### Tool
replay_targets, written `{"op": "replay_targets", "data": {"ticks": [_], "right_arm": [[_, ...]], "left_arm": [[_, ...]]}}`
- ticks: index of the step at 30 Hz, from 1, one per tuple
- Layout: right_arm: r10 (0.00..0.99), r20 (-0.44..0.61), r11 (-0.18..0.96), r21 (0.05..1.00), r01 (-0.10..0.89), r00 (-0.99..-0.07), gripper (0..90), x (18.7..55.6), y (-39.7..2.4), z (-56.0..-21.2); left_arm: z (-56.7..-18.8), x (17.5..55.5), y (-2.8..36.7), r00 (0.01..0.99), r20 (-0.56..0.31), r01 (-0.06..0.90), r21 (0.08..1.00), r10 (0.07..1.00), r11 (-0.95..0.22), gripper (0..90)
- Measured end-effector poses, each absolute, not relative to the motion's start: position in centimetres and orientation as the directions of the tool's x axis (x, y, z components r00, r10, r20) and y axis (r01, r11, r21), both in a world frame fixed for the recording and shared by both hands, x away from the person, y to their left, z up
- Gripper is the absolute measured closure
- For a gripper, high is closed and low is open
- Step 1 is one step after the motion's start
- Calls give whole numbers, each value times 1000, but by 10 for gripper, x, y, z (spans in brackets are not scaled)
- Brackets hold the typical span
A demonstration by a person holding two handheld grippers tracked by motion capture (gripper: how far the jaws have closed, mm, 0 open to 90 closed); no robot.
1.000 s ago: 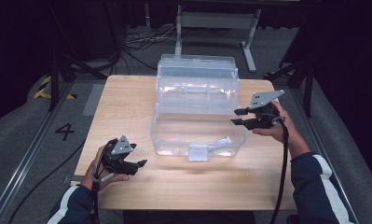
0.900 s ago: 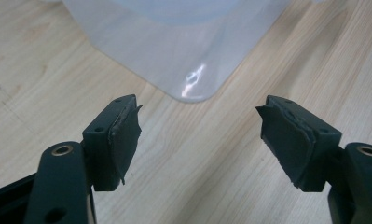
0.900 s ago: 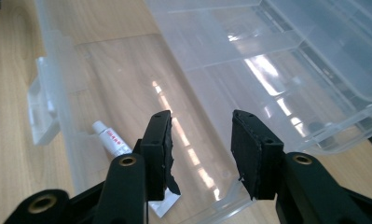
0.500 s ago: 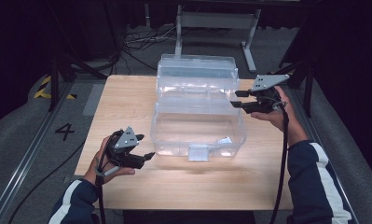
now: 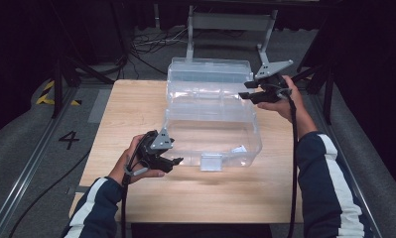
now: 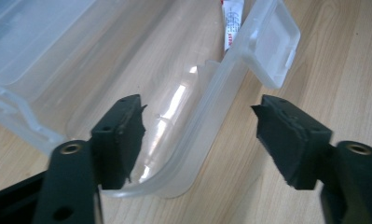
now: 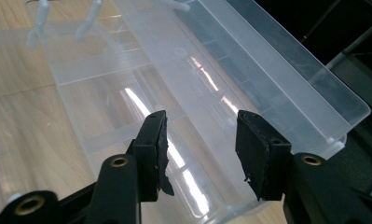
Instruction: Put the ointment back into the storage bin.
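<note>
Box point(image 5: 213, 126) of clear plastic, open, near the middle of the wooden worktop point(image 5: 131, 114), long axis across the worktop from left to right. Base nearer the person, front wall with the latch tab point(image 5: 210, 161) facing the near edge; lid point(image 5: 209, 74) tipped back at the far side, standing up along the far long edge. Small white tube with red print point(image 6: 230, 21) inside the base, close to the latch tab.

Left tongs point(image 5: 175, 159) just at the base's near left corner, pointing right along the front wall; in the left gripper view, jaws apart with the front rim between them, pads not pressing on it. Just been closing a little.

Right tongs point(image 5: 246, 89) at the lid's right end, pointing left; in the right gripper view, jaws apart over the lid's wall, nothing clamped. Just been opening a little.

Against a second ago: left tongs closer in to the box corner from the near left; right tongs farther back, up from beside the base to the lid's right end. Box in the same place, lid at the same tilt.
</note>
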State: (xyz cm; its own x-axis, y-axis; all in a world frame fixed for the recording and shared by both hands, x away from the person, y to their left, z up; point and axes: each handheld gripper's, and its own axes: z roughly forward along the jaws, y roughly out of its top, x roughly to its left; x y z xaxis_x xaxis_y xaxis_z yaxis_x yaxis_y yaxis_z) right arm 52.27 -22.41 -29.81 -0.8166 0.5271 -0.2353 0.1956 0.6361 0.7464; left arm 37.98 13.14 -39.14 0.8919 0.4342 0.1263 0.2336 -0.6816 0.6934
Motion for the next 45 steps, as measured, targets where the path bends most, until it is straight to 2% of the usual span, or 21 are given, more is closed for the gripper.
{"op": "replay_targets", "data": {"ticks": [10, 17, 27, 34, 45], "right_arm": [[531, -210, 678, 686, 263, -821, 543, 553, -206, -311], [506, -221, 710, 656, 257, -834, 631, 558, -196, -318], [449, -271, 777, 589, 222, -851, 707, 556, -184, -311], [406, -300, 820, 537, 199, -863, 752, 554, -171, -307], [345, -307, 850, 503, 156, -887, 831, 547, -163, -302]], "left_arm": [[-402, 400, 120, 911, 94, 256, 635, 402, -729, 463], [-406, 406, 111, 925, 92, 239, 614, 369, -752, 550], [-408, 408, 96, 955, 116, 176, 521, 273, -835, 768], [-407, 409, 91, 956, 131, 168, 482, 261, -860, 770], [-407, 406, 88, 945, 134, 204, 473, 299, -857, 752]]}}
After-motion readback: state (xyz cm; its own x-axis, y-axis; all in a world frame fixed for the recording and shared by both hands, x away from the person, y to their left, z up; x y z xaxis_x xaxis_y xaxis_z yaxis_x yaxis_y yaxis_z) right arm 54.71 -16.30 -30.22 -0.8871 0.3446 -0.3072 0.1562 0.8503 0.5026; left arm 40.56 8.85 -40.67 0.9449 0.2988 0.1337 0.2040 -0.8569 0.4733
